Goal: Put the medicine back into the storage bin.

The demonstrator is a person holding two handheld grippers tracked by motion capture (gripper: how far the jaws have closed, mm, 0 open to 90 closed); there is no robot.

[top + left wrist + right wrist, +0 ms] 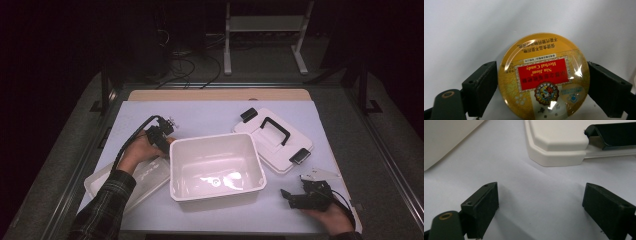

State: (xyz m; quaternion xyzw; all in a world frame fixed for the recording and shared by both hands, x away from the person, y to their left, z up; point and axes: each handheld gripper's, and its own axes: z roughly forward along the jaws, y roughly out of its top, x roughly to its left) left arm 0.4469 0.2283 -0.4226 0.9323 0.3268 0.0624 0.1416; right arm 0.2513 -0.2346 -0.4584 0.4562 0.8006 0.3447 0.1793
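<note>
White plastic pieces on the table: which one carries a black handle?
The lid, lying flat to the right of the open bin. It has a black handle and black clips; the bin and the clear tray have none.

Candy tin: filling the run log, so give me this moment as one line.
left claw: on tin, beside bin | right claw: open, empty | lid: off, on table

Dim lab: framed test table point(215, 107), floor cables point(187, 70), white stand point(265, 35).
</note>
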